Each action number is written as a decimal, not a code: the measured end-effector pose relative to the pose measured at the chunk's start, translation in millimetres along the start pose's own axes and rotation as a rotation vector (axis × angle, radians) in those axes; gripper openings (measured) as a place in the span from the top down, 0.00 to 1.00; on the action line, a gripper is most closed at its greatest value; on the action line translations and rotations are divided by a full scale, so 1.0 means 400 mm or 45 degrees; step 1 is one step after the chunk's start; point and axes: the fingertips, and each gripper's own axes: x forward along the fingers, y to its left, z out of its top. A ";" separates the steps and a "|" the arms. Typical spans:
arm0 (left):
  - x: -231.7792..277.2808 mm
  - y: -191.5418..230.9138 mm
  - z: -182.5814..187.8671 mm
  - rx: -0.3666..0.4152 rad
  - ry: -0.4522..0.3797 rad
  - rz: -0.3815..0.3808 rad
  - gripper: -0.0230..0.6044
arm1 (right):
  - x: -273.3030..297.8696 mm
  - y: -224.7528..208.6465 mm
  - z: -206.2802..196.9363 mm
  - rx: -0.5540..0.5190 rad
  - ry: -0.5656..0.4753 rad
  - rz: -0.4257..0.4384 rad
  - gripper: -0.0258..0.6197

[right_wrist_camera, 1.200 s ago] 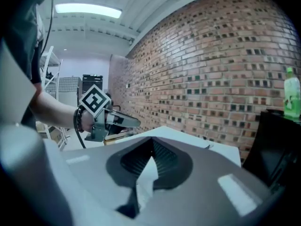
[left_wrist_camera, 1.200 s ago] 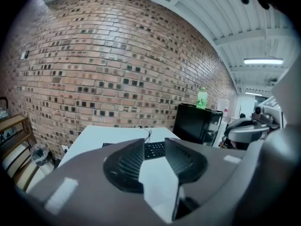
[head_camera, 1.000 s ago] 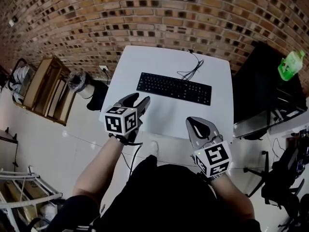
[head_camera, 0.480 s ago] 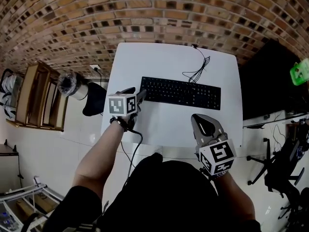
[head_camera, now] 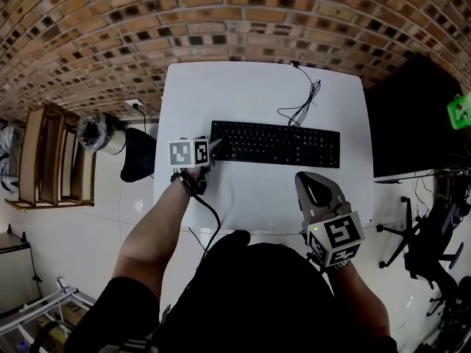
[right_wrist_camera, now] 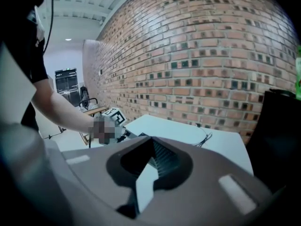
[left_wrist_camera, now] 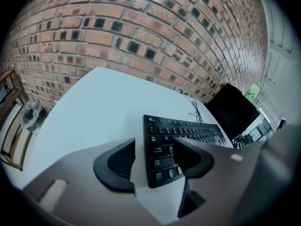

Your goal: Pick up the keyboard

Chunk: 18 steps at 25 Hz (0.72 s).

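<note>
A black keyboard (head_camera: 276,144) lies across the middle of the white table (head_camera: 257,87), its cable (head_camera: 302,105) coiled behind it. My left gripper (head_camera: 212,148) is at the keyboard's left end. In the left gripper view its jaws (left_wrist_camera: 153,157) have just been opening and stand wide, with the keyboard's (left_wrist_camera: 188,132) left end between the pads, which do not press on it. My right gripper (head_camera: 309,181) hovers over the table's front right, short of the keyboard. Its jaws (right_wrist_camera: 149,160) are shut on nothing.
A brick wall (head_camera: 243,20) runs behind the table. A wooden shelf (head_camera: 44,157) stands on the floor at the left. A black surface (head_camera: 412,116) with a green bottle (head_camera: 460,110) is at the right, and a chair (head_camera: 430,248) below it.
My left gripper has moved forward and down to the keyboard's left end, with its jaws wider. The right gripper has edged forward over the table's front.
</note>
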 end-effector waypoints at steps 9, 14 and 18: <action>0.041 -0.010 -0.013 -0.048 0.040 -0.074 0.58 | 0.022 -0.012 -0.006 0.021 0.022 -0.006 0.96; 0.047 -0.006 -0.012 -0.089 0.055 -0.103 0.66 | 0.025 -0.011 0.005 0.026 0.013 -0.011 0.96; 0.034 -0.008 -0.016 -0.146 0.072 -0.136 0.70 | 0.025 -0.013 0.003 0.029 0.008 -0.015 0.96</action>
